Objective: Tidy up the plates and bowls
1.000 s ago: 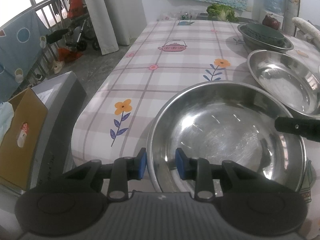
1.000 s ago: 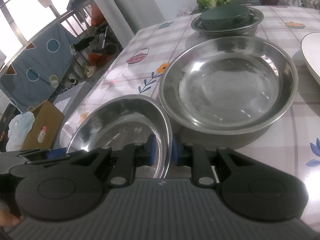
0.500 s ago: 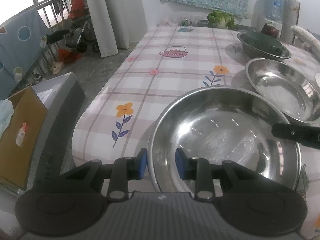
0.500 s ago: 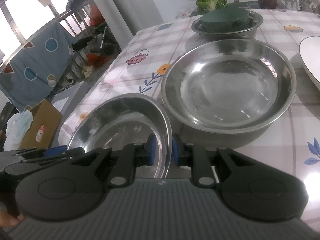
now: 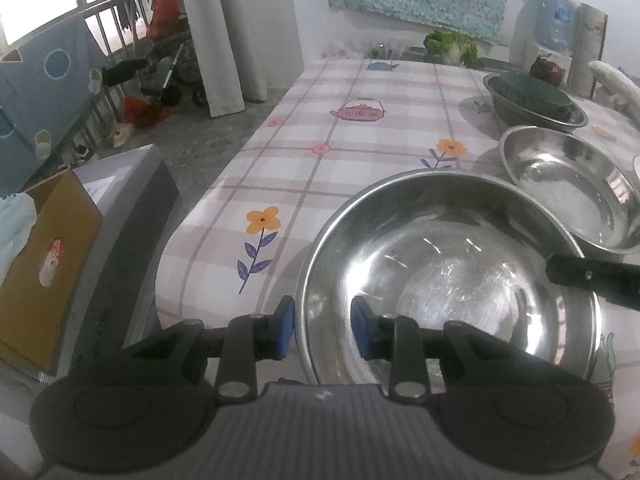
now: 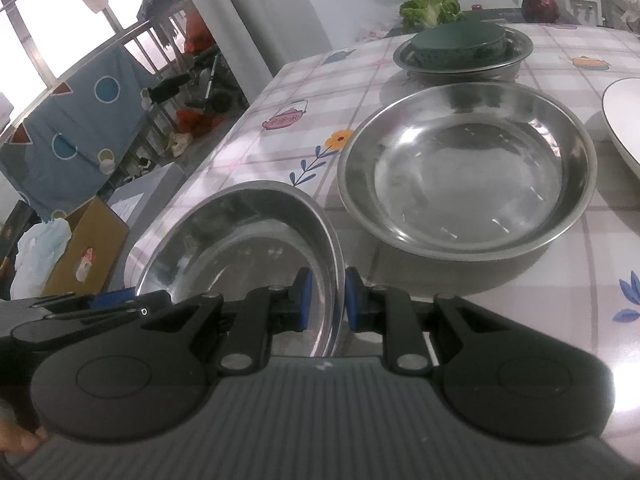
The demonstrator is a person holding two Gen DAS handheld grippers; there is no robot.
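A large steel bowl (image 5: 448, 264) is held near the table's near left corner by both grippers. My left gripper (image 5: 322, 326) is shut on its near left rim. My right gripper (image 6: 325, 304) is shut on its right rim; the same bowl shows in the right wrist view (image 6: 240, 248), and the right gripper's finger shows in the left wrist view (image 5: 592, 276). A second steel bowl (image 6: 466, 168) sits just beyond it, also in the left wrist view (image 5: 568, 184). Farther back, a dark green bowl (image 6: 458, 42) sits upside down inside a third steel bowl (image 6: 516, 54).
A white plate's edge (image 6: 620, 120) lies at the right. The flowered tablecloth (image 5: 352, 152) covers the table. A leafy vegetable (image 6: 430, 8) and a dark red object (image 6: 540, 6) stand at the far end. A cardboard box (image 5: 44, 264) and grey box (image 5: 132, 200) stand on the floor left.
Both grippers and the held steel bowl have drawn back toward the near edge and risen a little; the other bowls look farther away. Grips are unchanged.
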